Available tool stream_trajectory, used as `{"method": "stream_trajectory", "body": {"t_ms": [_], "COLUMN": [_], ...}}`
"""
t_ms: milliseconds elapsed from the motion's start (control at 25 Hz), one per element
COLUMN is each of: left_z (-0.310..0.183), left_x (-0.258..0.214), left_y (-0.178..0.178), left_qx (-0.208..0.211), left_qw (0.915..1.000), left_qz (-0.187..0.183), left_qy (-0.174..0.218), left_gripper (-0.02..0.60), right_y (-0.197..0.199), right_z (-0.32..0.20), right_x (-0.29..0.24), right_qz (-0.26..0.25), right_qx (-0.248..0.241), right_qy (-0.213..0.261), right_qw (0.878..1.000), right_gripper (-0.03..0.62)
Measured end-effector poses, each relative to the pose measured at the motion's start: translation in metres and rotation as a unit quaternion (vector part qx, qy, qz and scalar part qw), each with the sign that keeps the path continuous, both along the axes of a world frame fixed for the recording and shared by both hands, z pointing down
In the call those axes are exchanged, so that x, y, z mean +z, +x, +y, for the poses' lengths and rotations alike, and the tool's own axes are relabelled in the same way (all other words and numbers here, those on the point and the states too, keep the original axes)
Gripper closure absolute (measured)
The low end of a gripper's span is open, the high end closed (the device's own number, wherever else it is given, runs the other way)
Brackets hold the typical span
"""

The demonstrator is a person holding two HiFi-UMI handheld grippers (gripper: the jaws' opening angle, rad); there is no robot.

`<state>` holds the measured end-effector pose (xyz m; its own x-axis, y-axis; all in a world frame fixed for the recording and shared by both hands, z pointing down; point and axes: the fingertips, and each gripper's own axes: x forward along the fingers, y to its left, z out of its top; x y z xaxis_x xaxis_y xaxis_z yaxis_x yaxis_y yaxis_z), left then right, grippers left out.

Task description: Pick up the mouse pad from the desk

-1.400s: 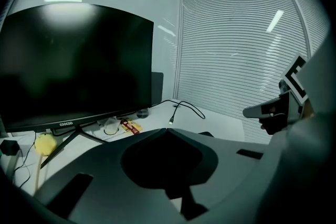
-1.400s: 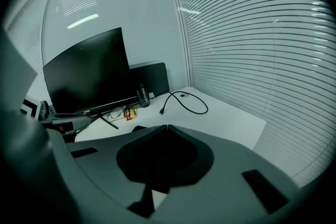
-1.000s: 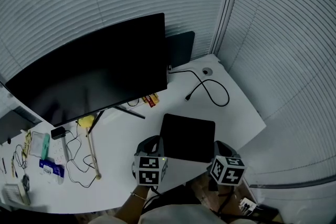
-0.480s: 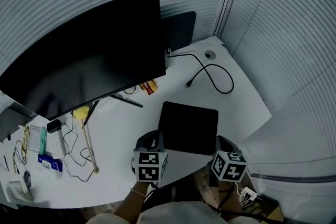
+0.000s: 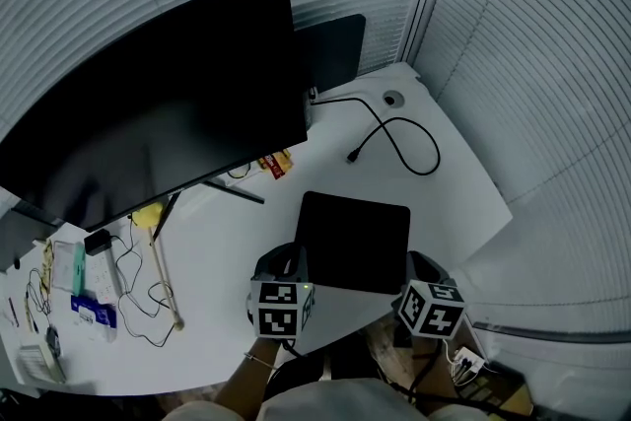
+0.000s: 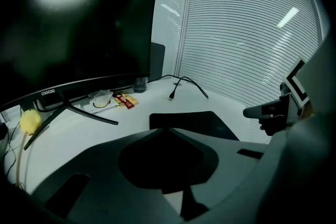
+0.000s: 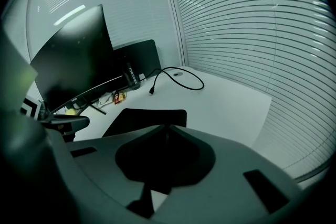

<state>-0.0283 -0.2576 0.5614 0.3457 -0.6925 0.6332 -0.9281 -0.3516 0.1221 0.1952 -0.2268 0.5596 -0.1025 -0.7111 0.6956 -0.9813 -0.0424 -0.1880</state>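
Note:
The mouse pad point(image 5: 353, 240) is a black square lying flat on the white desk point(image 5: 463, 202), near its front edge. It also shows in the left gripper view point(image 6: 191, 122) and the right gripper view point(image 7: 144, 119), just beyond the jaw tips. My left gripper point(image 5: 282, 263) hovers at the pad's near left corner, shut and empty. My right gripper point(image 5: 420, 267) is at the pad's near right corner, also shut with nothing in it. Whether either tip touches the pad I cannot tell.
A large dark monitor point(image 5: 148, 104) on a splayed stand fills the back left. A loose black cable point(image 5: 394, 138) curls behind the pad. Red-yellow packets point(image 5: 276, 163), a yellow ball point(image 5: 148, 215), a wooden stick point(image 5: 166, 281) and small clutter lie left. Blinds enclose the corner.
Both grippers have sunk a little toward the desk at the pad's near corners. The head view has shifted, so the monitor sits higher in the picture. The pad has not moved.

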Motion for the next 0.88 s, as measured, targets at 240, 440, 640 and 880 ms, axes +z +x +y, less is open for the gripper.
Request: {"method": "stream_trajectory", "body": {"t_ms": [240,440,640,880], "left_z": [-0.009,-0.015,-0.022,-0.031], "left_x": [0.003,0.008,0.014,0.021], "left_y": [0.001,0.000,-0.002,-0.004], "left_qx": [-0.002,-0.005,-0.009,-0.011], "left_qw": [1.0000,0.9999,0.9999,0.9997], "left_qz": [0.000,0.001,-0.001,-0.006], "left_qy": [-0.001,-0.009,-0.014,-0.022], "left_gripper": [0.558,0.472,0.454,0.448], "right_y": [0.002,0.002,0.000,0.004], "right_z": [-0.007,-0.014,-0.020,-0.026], "right_x": [0.004,0.010,0.016,0.025], "right_qz": [-0.002,-0.003,-0.004,-0.002], "right_qx": [0.000,-0.002,-0.007,-0.007], "right_qy": [-0.002,-0.008,-0.017,-0.026], "right_qw": [1.000,1.000,1.000,1.000], "right_gripper": [0.556,0.532,0.481,0.476]}}
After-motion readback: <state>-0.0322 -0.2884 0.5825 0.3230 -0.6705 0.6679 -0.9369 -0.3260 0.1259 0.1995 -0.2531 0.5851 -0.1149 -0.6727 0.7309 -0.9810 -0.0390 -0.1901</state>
